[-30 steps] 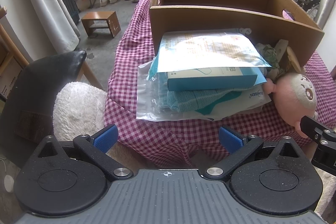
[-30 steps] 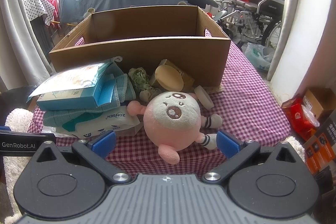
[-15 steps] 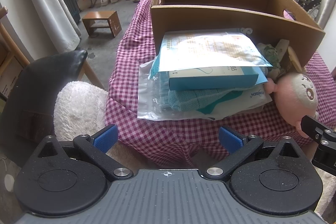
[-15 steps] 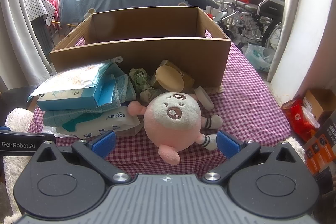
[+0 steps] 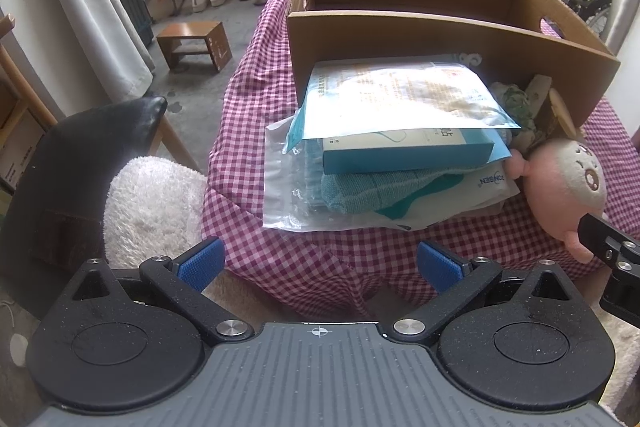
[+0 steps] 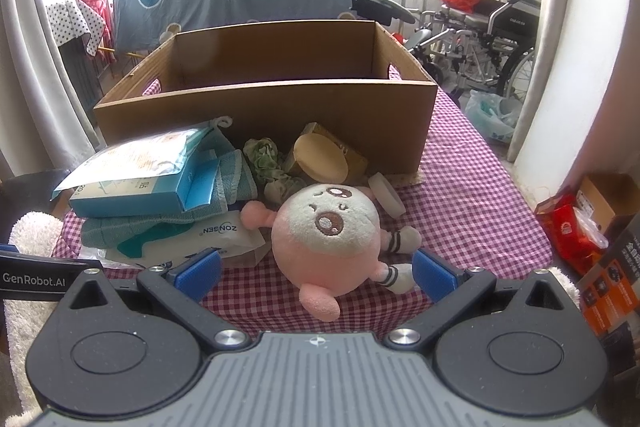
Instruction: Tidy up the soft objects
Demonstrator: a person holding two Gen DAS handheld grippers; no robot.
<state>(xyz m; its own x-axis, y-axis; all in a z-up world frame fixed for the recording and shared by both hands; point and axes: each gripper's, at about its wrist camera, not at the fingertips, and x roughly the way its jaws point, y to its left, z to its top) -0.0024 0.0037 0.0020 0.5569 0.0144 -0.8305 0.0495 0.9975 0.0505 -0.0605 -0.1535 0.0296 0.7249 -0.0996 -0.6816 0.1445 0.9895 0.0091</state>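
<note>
Plush (image 6: 328, 231) lies on the checked worktop (image 6: 460, 195) just before the empty box (image 6: 280, 107), beside stacked packets (image 5: 400, 147), framed by the right gripper (image 6: 316, 273), jaws wide and empty, seemingly squared up for a grasp; left gripper (image 5: 318, 263) likewise open, short of the packets.

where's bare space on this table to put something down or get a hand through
Bare checked cloth runs right of the pink plush and the cardboard box, out to the table's right edge. A narrower strip lies left of the packet stack. The box looks empty inside. The gap between stack, plush and box front is crowded with small items.
</note>
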